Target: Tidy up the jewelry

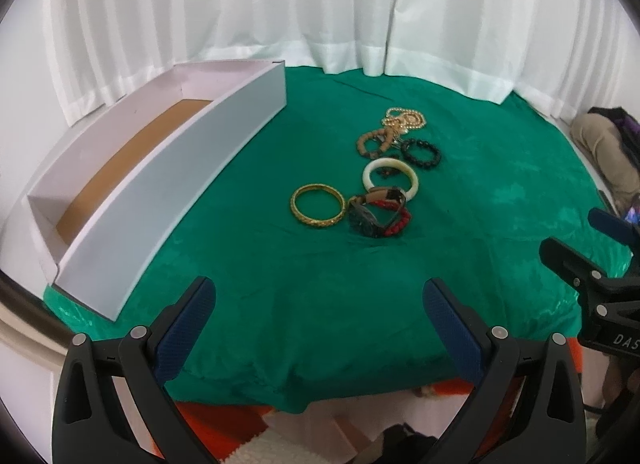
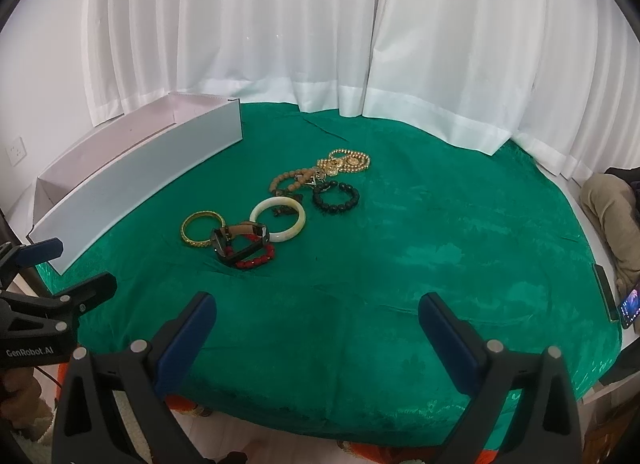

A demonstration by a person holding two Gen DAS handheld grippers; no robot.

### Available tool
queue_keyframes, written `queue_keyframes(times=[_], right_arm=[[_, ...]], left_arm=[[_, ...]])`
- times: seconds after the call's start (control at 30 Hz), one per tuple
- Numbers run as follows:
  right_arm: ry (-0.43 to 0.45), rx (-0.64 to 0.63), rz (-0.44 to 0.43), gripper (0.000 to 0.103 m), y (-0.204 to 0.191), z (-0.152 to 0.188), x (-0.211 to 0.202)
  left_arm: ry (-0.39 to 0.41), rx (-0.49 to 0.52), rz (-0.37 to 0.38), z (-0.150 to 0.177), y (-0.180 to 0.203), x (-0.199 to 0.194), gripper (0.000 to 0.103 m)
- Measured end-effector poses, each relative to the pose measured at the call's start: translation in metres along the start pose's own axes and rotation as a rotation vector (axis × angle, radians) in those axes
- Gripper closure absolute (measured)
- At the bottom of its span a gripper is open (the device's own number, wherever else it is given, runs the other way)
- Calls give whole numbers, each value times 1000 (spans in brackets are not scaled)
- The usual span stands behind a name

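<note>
Both tongs, left tongs [image 1: 318,306] and right tongs [image 2: 318,318], hang released and empty over the near edge of the green-covered tabletop [image 1: 480,223], well apart from the work. Nothing is sorted yet, by my judgement: the long white box [image 1: 168,179] at the left shows only a bare brown floor, while the white bangle [image 1: 391,177], gold bangle [image 1: 317,205], watch [image 1: 366,215], red bead bracelet [image 1: 400,223], black bead bracelet [image 1: 421,150], brown bead bracelet [image 1: 370,143] and gold chains [image 1: 404,119] all lie clustered mid-cloth. Small dark pieces inside the white bangle cannot be identified, and the chains are too tangled to count.
</note>
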State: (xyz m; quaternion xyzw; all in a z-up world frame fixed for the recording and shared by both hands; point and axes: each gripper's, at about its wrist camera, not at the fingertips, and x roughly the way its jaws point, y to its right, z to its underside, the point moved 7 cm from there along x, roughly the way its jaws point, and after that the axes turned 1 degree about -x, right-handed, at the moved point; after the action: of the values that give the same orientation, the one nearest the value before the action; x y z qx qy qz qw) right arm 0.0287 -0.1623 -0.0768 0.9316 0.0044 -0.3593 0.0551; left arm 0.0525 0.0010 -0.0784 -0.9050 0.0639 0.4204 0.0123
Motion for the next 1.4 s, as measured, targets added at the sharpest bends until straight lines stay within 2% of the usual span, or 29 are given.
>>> queue_keyframes(times=[0.27,0.47,0.67,0.77,0.8,0.9,0.97,1.03,1.23,1.4], right_arm=[[-5,8,-1,0,1,1,2],[-18,17,-11,0,4,3,6],[-30,25,-11,0,8,6,11],[-37,36,-10,0,13,8,12],[-39,39,-9,0,14,8,13],[-44,45,-3,0,19,9,15],[-45,49,1,0,21,10,16],[-48,55,5,0,24,11,17],[-64,69,1,0,28,14,23],[-61,74,-12,0,29,14,24]], left_arm=[[10,39,18,-5,5,5,0],[-55,145,178,-17,20,34,0],[-114,265,286,-29,43,82,1],[-145,305,290,-36,50,112,2],[-151,316,283,-38,52,122,4],[-189,359,273,-37,59,150,23],[-202,377,264,-35,60,160,30],[-208,391,268,-33,62,164,48],[-183,362,255,-33,54,156,50],[-141,262,251,-45,32,132,51]])
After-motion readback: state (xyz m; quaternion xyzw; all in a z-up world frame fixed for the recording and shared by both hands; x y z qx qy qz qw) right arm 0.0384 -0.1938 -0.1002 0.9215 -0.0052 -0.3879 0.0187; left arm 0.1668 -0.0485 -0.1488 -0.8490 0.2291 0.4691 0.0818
